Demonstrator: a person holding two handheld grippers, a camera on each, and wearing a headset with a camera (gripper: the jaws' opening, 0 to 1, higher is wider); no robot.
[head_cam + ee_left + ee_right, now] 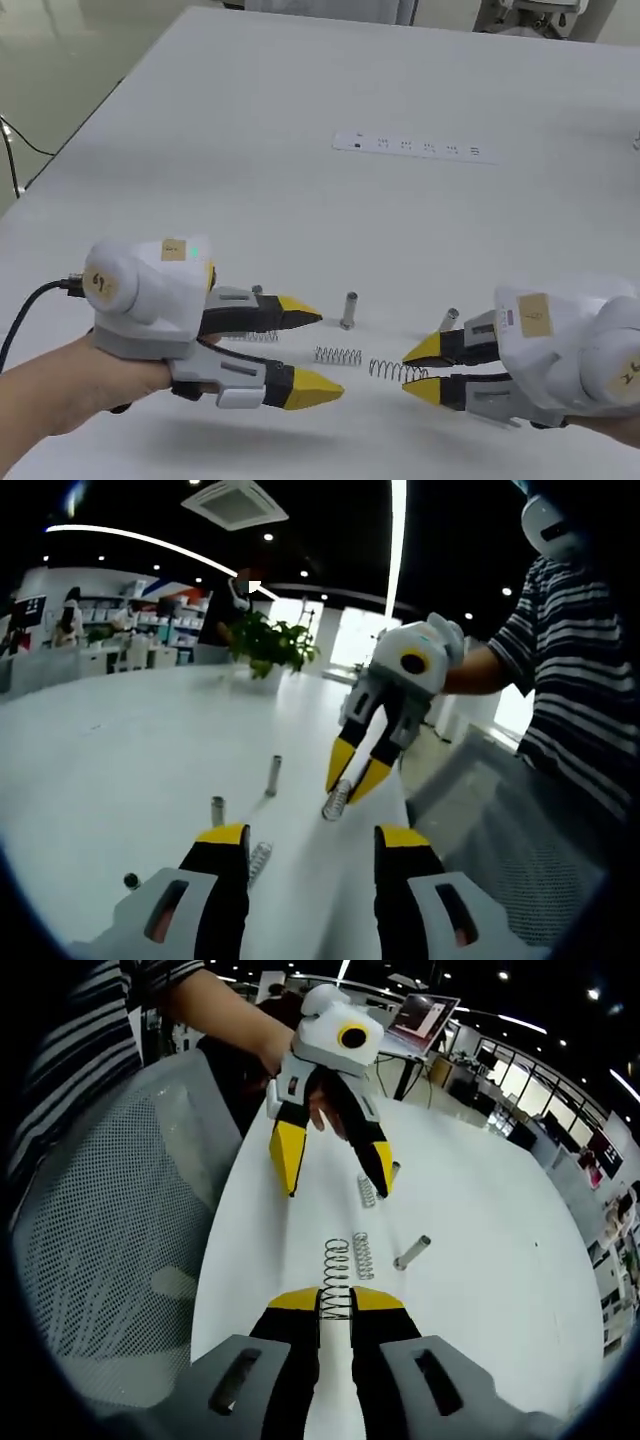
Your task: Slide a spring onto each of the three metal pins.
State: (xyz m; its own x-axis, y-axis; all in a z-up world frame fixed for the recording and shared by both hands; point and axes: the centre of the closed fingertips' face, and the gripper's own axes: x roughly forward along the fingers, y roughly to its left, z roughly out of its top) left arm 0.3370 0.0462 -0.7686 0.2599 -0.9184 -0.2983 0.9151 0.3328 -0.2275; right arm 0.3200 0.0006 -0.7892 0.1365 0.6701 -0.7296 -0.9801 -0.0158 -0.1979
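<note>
Yellow jaws of the right hand-held gripper (337, 1302) were clenched on one end of a spring (337, 1265). Its long axis ran level, forward toward the released left hand-held gripper (328, 352). The nearest pin (450, 320) stood on the worktop (300, 150) just beside the right jaws, so the spring probably needed tipping upright. A loose spring (337, 355) lay between the grippers.

3 pins stand in a row on the table (300, 120): L pin (257, 290), mid pin (349, 310), R pin (449, 319). Spring 1 (338, 355) lies just before the mid pin. Spring 2 (393, 371) is right of it, between the R gripper (415, 368) tips. Spring 3 (262, 337) is before the L pin, beside the L gripper (315, 350). The power strip (413, 147) is well behind.
</note>
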